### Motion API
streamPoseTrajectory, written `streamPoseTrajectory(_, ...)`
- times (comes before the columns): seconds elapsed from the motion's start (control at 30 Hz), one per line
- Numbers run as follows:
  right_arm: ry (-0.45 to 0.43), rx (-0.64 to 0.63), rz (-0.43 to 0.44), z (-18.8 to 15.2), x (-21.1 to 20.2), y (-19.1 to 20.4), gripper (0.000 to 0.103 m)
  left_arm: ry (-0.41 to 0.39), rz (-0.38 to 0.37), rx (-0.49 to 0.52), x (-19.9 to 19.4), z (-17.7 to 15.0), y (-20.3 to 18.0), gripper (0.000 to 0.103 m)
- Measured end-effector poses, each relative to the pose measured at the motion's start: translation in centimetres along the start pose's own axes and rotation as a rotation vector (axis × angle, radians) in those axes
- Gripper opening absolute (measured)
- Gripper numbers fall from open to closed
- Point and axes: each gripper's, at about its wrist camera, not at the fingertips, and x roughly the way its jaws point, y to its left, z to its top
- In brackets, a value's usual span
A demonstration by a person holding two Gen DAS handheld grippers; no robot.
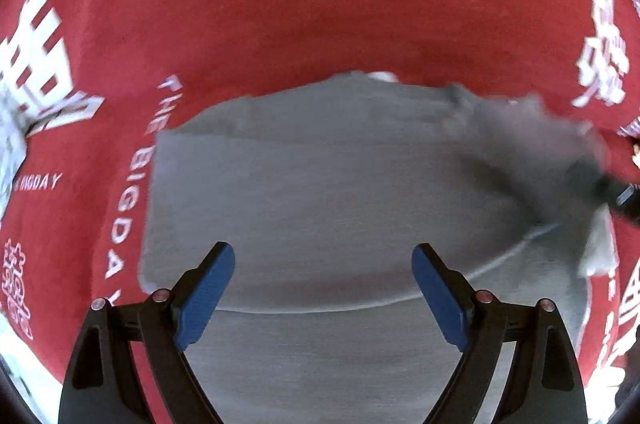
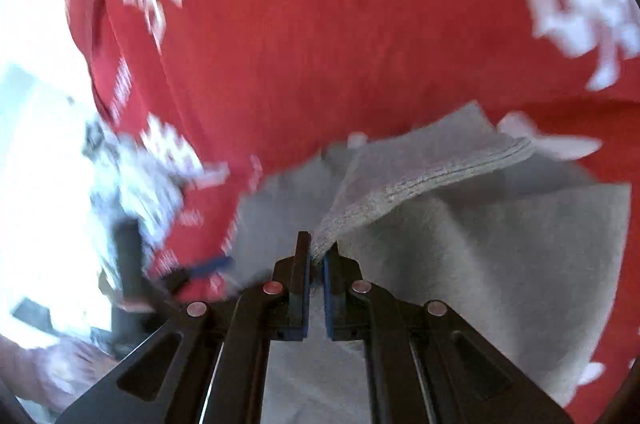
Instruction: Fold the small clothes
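Grey garment (image 1: 320, 192) lies spread on a red cloth (image 1: 320, 4) printed with white characters and the words "THE BIG DAY". In the left wrist view it fills the centre and lower half of the frame, mostly flat, with a curved seam or folded edge running from 7 o'clock round to 3 o'clock. Its far edge sits just above centre, with a small white patch, perhaps a label, at 12 o'clock on that edge; too blurred to say.

Left gripper (image 1: 323, 288): fingers (image 1: 206, 298) spread wide, blue pads facing inward, nothing between them. It hovers over the near part of the garment; whether it touches the fabric I cannot tell.

Right gripper (image 2: 317, 256): fingers (image 2: 303, 264) closed almost together on a bunched edge of the same garment (image 2: 460, 244). From the tips a ribbed or layered edge rises toward 1 o'clock, lifted off the rest of the fabric, which sags below it toward 3 and 5 o'clock. In the left wrist view this lifted part shows as a dark, motion-blurred ridge at 3 o'clock, with the right gripper's dark body at the frame edge there.

Red cloth (image 2: 340, 24) fills the upper part of the right wrist view, white print blurred at 11 and 1 o'clock. At 9 o'clock the scene is bright and washed out; the left gripper shows there as a dark blurred shape with a blue streak, near 8 o'clock.
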Motion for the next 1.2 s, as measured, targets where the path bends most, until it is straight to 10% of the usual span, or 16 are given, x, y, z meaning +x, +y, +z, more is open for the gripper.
streamPoseTrajectory(0.17,0.168,0.102,-0.091,-1.3,6.3,-1.4,0.013,0.013,-0.012,-0.063,1.1,-0.3,3.7,0.091)
streamPoseTrajectory(0.27,0.113,0.223,-0.093,-1.9,5.2,-3.0,0.050,0.005,-0.061,-0.086,1.1,-0.2,4.8,0.091)
streamPoseTrajectory(0.37,0.000,0.329,-0.106,-1.5,3.3,-4.4,0.042,0.009,-0.195,-0.123,1.3,0.2,5.6,0.091)
streamPoseTrajectory(0.43,-0.024,0.334,-0.112,-0.5,3.5,-4.2,0.007,0.033,-0.340,-0.165,1.9,0.5,6.2,0.091)
streamPoseTrajectory(0.67,0.187,-0.026,-0.040,-0.8,8.8,3.2,0.014,0.149,-0.697,-0.351,5.1,-0.1,8.4,0.091)
streamPoseTrajectory(1.1,0.171,0.233,-0.054,-6.6,2.1,-2.5,0.038,0.180,-0.599,-0.347,6.1,0.5,5.9,0.091)
streamPoseTrajectory(1.13,0.153,0.278,-0.052,-7.2,1.3,-3.4,0.043,0.180,-0.587,-0.347,6.2,0.6,5.7,0.084)
streamPoseTrajectory(1.2,0.112,0.366,-0.047,-8.5,-0.4,-5.4,0.049,0.216,-0.614,-0.336,6.6,1.1,4.9,0.015)
